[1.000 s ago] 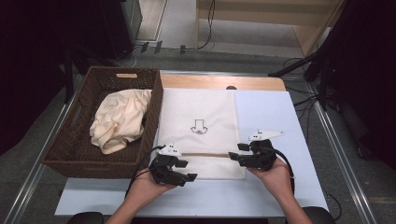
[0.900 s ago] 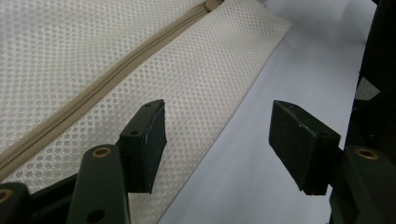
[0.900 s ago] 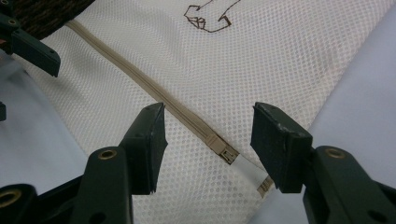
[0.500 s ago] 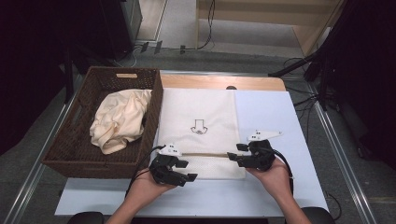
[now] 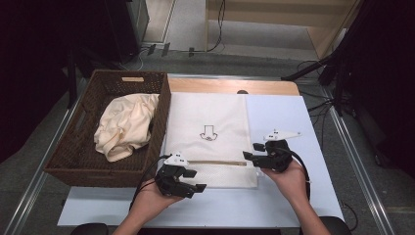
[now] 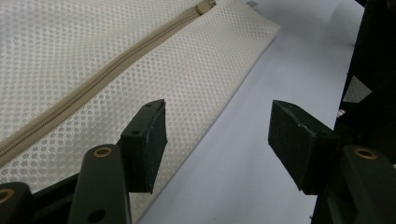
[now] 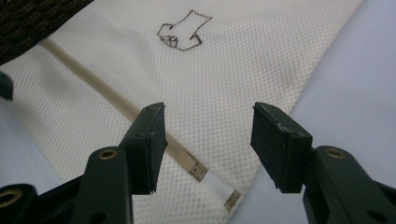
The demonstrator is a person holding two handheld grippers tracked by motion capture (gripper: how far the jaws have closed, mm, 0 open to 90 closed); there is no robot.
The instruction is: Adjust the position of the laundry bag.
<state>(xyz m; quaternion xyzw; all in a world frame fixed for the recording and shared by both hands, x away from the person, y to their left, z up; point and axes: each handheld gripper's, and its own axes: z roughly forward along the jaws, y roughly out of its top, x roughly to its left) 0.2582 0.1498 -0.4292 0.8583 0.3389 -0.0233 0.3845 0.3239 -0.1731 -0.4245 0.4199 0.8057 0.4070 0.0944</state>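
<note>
Mesh laundry bag (image 5: 208,139) flat on table (image 5: 274,200), beside wicker basket (image 5: 88,161). Zipper (image 5: 215,162) runs L–R between both tongs; pull (image 7: 198,171) at R end, just ahead of right gripper (image 7: 208,140), nearer than left gripper (image 6: 217,140). Both spread, pinching nothing.

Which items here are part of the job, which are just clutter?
In the job:
- mesh laundry bag
- its zipper pull
- left gripper, open
- right gripper, open

Lying about:
- wicker basket
- cream cloth in it
</note>
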